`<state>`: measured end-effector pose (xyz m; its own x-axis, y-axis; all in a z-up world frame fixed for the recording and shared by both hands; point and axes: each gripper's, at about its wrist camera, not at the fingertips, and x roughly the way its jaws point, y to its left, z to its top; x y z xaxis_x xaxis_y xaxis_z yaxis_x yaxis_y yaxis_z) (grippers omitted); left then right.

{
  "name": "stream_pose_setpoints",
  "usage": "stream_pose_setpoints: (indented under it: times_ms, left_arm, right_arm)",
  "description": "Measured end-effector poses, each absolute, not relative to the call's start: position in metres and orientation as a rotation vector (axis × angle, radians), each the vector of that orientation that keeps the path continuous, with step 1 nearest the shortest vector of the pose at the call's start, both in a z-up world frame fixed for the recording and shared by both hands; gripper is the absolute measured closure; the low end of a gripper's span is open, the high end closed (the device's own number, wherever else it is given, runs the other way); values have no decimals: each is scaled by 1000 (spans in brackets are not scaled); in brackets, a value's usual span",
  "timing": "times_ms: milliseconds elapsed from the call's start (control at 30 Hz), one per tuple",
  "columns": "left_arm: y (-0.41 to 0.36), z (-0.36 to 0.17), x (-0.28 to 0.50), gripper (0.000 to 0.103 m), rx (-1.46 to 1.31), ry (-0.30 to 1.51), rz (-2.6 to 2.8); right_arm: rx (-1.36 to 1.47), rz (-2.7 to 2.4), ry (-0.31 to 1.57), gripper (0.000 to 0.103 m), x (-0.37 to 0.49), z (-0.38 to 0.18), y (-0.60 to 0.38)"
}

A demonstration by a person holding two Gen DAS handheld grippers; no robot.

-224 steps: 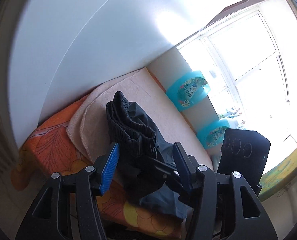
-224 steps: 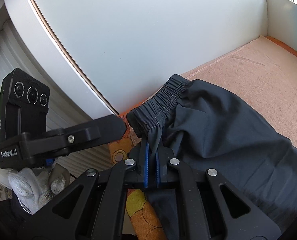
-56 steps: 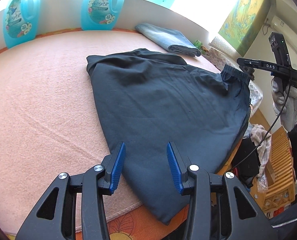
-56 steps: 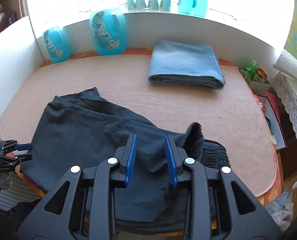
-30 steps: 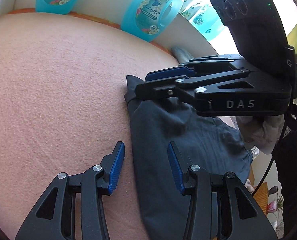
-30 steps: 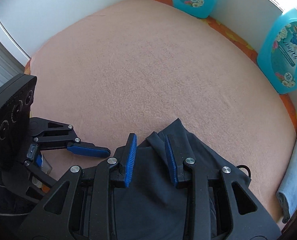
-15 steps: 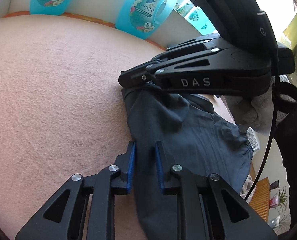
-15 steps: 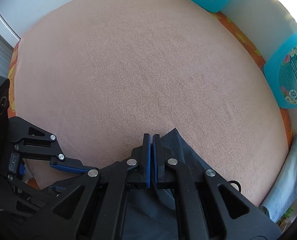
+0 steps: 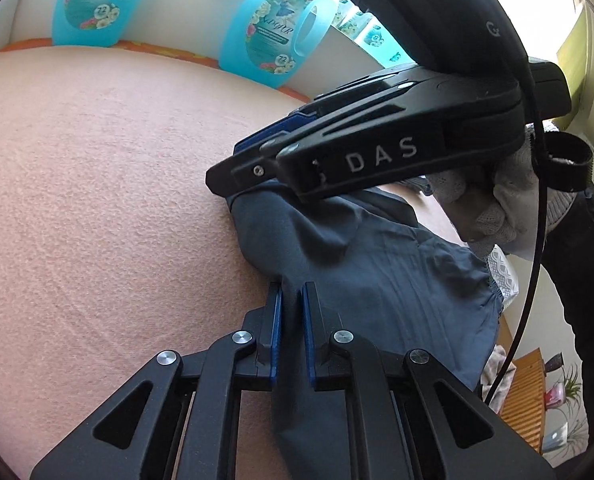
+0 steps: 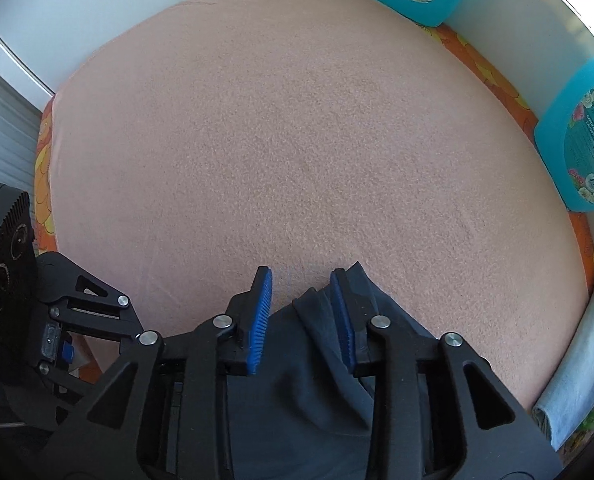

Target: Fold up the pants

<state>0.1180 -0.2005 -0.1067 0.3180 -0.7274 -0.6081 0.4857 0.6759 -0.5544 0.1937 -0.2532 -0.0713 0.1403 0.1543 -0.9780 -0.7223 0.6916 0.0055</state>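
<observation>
Right tongs (image 10: 301,312) just released: jaws apart over the pants (image 10: 297,380) hem at 6 o'clock. Left tongs (image 9: 291,312) now clamp the pants edge. Hem laid; fold next.

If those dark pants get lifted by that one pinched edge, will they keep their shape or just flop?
Probably flop: the pants look like thin cloth, creased and draped flat on the pink blanket. Likely light, since the left gripper pinches just a narrow fold. The right gripper is open, so the far end would likely sag.
</observation>
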Motion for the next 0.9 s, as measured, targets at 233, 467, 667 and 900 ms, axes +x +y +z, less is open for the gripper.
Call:
stream_pose_setpoints:
  times_ms: [233,467,667,900]
  left_arm:
    - [-197,-110,123,72,-305,984,-784]
    - [-203,-109,125,87,-299,998,-816]
    - [-216,-92,101,100,-228,902,-895]
    - [-236,-91,77,100,-128,897,-957]
  right_arm:
    - [-649,589,1279,96,191,-88,-255]
    - [-394,594,1241,98,198,-53,-290]
    - [-159,558,1210,98,204,-39,-334]
    - [36,555,1207,98,210,-39,-358]
